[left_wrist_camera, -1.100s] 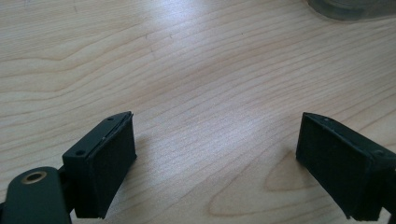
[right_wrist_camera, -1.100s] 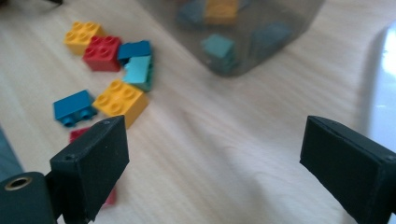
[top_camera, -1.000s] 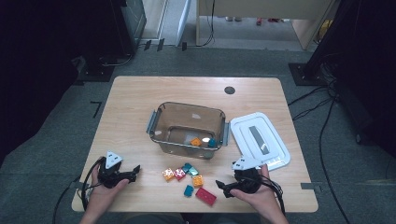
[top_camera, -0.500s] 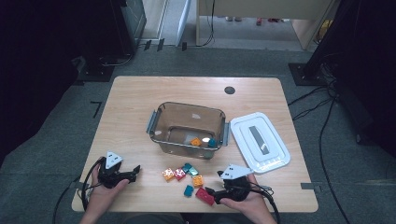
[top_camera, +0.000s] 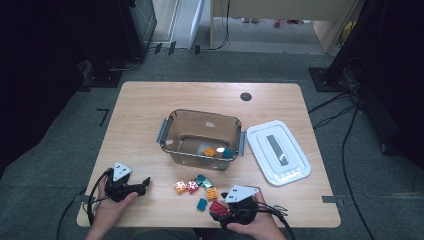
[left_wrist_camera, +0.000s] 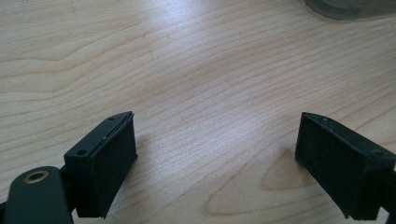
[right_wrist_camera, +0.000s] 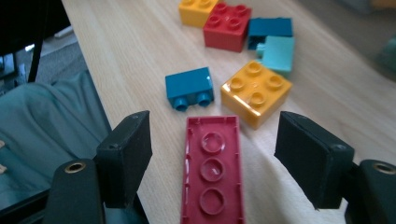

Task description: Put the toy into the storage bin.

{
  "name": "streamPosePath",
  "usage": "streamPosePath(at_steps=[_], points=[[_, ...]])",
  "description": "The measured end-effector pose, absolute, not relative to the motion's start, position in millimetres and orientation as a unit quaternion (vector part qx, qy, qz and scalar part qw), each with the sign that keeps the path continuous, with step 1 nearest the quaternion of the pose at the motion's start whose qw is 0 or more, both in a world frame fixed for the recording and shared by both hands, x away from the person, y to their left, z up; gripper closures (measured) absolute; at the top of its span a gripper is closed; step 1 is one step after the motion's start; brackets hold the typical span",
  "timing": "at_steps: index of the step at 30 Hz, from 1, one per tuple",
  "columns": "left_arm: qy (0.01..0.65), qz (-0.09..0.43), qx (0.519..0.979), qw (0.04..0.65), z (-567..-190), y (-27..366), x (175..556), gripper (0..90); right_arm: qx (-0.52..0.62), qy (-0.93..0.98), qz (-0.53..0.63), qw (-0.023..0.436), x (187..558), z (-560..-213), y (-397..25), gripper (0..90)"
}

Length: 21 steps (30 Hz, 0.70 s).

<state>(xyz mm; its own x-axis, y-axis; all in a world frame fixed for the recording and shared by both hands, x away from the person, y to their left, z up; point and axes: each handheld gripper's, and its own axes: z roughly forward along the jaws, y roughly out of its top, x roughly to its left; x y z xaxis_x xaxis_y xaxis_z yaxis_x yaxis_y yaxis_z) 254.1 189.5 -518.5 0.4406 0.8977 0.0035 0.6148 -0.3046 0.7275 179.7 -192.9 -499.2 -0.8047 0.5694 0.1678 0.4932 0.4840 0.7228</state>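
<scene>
Straddling the red brick [right_wrist_camera: 212, 179], right claw [right_wrist_camera: 212, 158] apart, pads either side, not yet touching. Brick lying underside up, hollow sockets showing, long axis running along the claw's line of sight, close to the near edge of the worktop [top_camera: 150, 105]. In the high view, same claw [top_camera: 220, 214] low at the near edge, brick [top_camera: 218, 208] partly under it.

Left claw [left_wrist_camera: 215, 158] also apart, nothing between the pads, bare wood below; seen from above [top_camera: 142, 184] resting near the front left corner, well apart from the bricks.

Judged step: closing on the red brick to lift it toward the bin [top_camera: 202, 137], where an orange and a teal piece already lie. Best done by squeezing across the short sides, centred along the length, so no tilt on lifting. Pads to go lower before closing; smooth plastic walls, likely slippery if gripped only at the rim.

Neighbours: yellow brick [right_wrist_camera: 256, 93] just beside the far right corner of the red one, blue brick [right_wrist_camera: 189, 87] just beyond its far end. Risk of the right pad nudging the yellow one on closing.

Room: worktop edge immediately on the left of the brick, so little margin there. Clear path up and forward over the cluster to the bin; lid [top_camera: 277, 152] off to the right, out of the way.
</scene>
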Motion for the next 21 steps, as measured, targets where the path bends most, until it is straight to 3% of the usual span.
streamPosePath(at_steps=[7, 21], points=[[0.485, 0.211, 0.779, 0.335, -518.5, 189.5, 254.0, 12.2, 0.298, 0.872, 0.384, 0.058, 178.0, -505.6, -189.2, 31.4], [0.485, 0.211, 0.780, 0.335, -518.4, 189.5, 254.0, 12.2, 0.322, 0.869, 0.367, 0.079, 187.8, -510.6, -207.3, 58.7]])
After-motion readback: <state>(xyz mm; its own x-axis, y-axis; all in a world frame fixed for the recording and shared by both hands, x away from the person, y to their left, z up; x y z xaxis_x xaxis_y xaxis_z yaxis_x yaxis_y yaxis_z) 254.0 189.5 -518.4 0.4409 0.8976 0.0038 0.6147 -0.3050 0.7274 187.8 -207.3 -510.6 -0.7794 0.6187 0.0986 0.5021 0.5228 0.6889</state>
